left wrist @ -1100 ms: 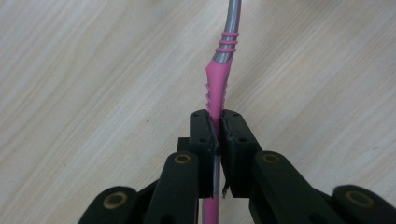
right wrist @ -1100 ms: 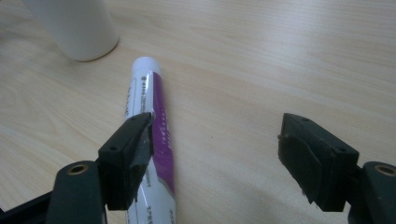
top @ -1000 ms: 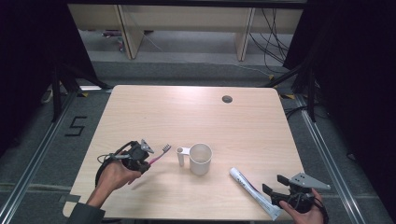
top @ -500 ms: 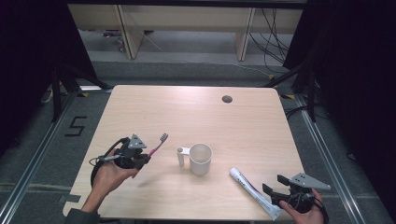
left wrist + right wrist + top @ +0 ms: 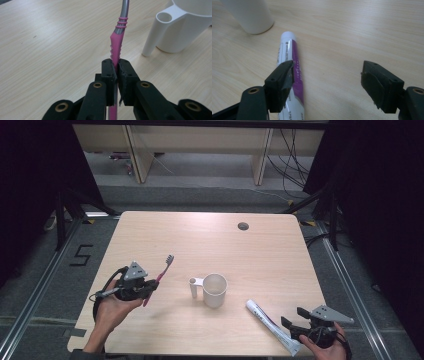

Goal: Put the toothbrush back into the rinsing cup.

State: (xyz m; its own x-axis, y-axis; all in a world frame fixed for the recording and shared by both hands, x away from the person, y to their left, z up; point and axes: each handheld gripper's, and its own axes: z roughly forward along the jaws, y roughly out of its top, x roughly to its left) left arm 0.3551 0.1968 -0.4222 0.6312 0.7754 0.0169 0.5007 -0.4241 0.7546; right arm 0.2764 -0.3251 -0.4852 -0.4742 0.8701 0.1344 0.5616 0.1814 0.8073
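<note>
My left gripper (image 5: pixel 150 289) (image 5: pixel 117 67) is shut on the pink handle of a toothbrush (image 5: pixel 161 275) (image 5: pixel 119 40), held off the table with its bristle head pointing up and away. To its right a white mug (image 5: pixel 214 290) (image 5: pixel 180 25) stands upright on the table, its hollow handle facing the toothbrush. A white and purple toothpaste tube (image 5: pixel 270 325) (image 5: pixel 289 67) lies flat near the front right. My right gripper (image 5: pixel 292 317) (image 5: pixel 327 80) rests open beside the tube, its left jaw over the tube's edge, nothing pinched between the pads.
The light wooden table (image 5: pixel 210 245) has a small round grommet (image 5: pixel 243 226) near its far edge. Dark floor, metal rails and shelving legs surround the table. The mug's base (image 5: pixel 249 17) shows at the top left of the right gripper view.
My left hand has lifted the toothbrush off the table and tilted it more upright, bristle head rising. The right gripper, mug and tube have stayed put.
</note>
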